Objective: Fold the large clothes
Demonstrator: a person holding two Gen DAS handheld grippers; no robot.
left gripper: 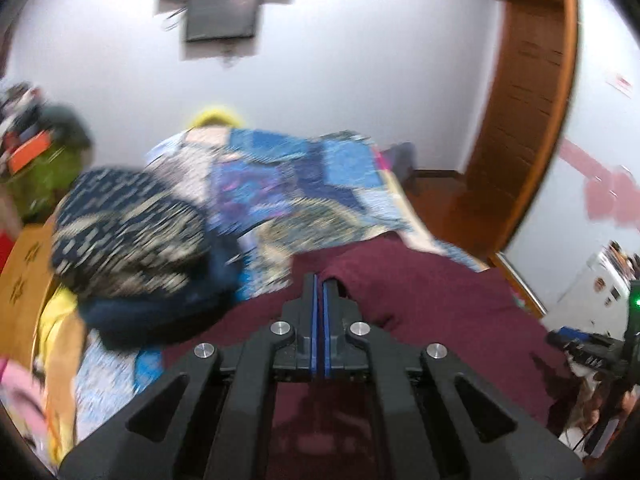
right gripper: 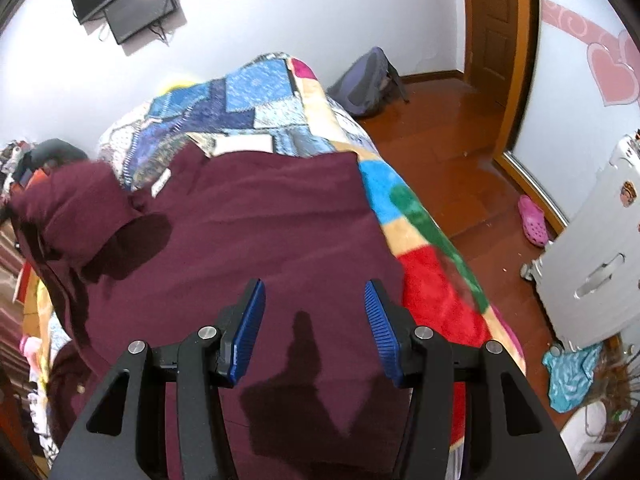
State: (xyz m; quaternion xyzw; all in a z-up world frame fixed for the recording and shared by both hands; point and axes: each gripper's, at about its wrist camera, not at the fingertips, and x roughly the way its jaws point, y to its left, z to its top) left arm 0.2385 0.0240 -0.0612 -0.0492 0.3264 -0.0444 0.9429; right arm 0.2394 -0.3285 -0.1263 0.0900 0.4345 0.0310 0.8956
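A large maroon garment (right gripper: 280,220) lies spread on a bed covered by a patchwork quilt (right gripper: 248,96). A white label (right gripper: 162,184) shows near its far end. My left gripper (left gripper: 320,284) is shut, its blue pads pinched together on an edge of the maroon garment (left gripper: 440,300). In the right wrist view the garment's left part (right gripper: 72,208) stands raised and folded over, casting a shadow on the cloth below. My right gripper (right gripper: 314,300) hovers open over the near part of the garment, with nothing between its blue fingers (right gripper: 250,320).
A dark patterned cloth bundle (left gripper: 128,224) lies on the quilt (left gripper: 300,184) to the left. Right of the bed is wooden floor with a grey backpack (right gripper: 366,84), a pink shoe (right gripper: 534,220), a white cabinet (right gripper: 600,260) and a turquoise cloth (right gripper: 572,372).
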